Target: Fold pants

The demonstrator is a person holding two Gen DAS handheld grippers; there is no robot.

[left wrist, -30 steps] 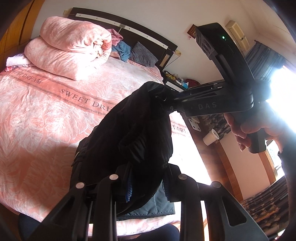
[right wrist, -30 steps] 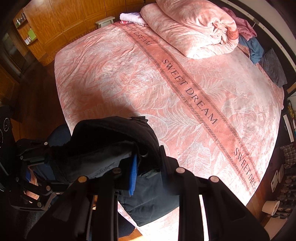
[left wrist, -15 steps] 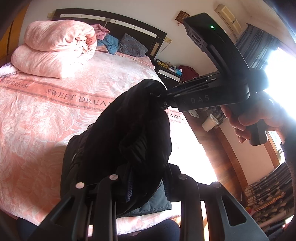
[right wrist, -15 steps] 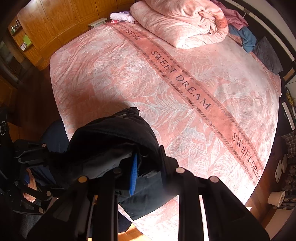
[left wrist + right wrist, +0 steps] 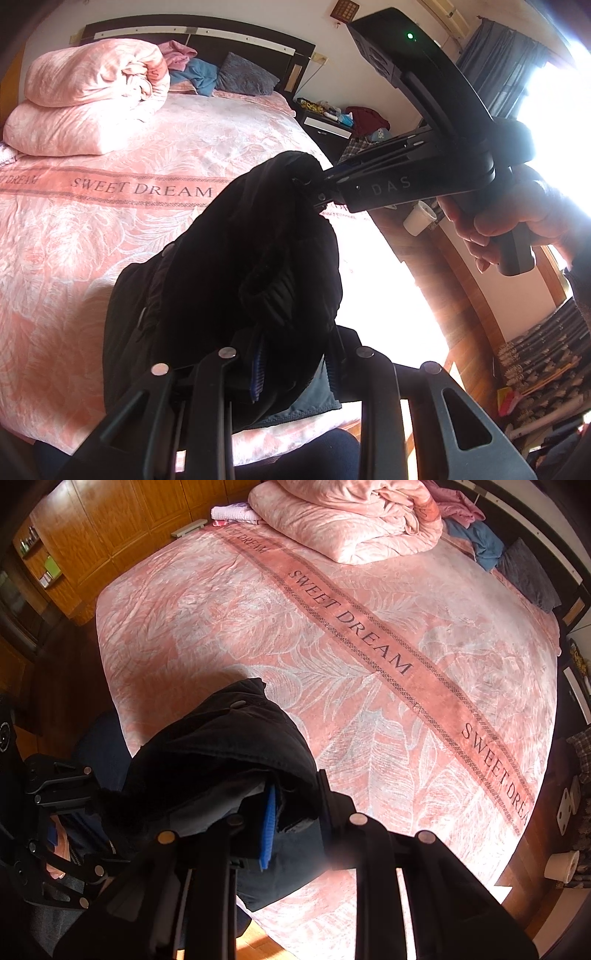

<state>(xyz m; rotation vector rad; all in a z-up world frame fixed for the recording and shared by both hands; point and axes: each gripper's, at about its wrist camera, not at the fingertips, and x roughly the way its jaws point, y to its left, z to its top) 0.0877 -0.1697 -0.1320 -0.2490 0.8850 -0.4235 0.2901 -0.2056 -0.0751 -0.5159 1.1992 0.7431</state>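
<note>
Pink bedding printed with "SWEET DREAM" covers the bed, and above its near edge the black pants are held clear of the cover, bunched into a dark sling. Only a lower flap of the fabric is seen trailing down toward the near edge of the bed.

One end of the bundle is pinched in the jaws of the left gripper, narrowed onto the cloth beside a blue pad. The other end is clamped in the jaws of the right gripper, gripped by the person's right hand; in its own view the right gripper's jaws are likewise closed on thick folds.

The garment's long axis is judged to run between the two grips, slanting across the bed's near corner. Open bedspread lies ahead of and below both grippers, so the coming move is judged to depend on lowering both ends together. Neither hand is clearly nearer the bed.
</note>
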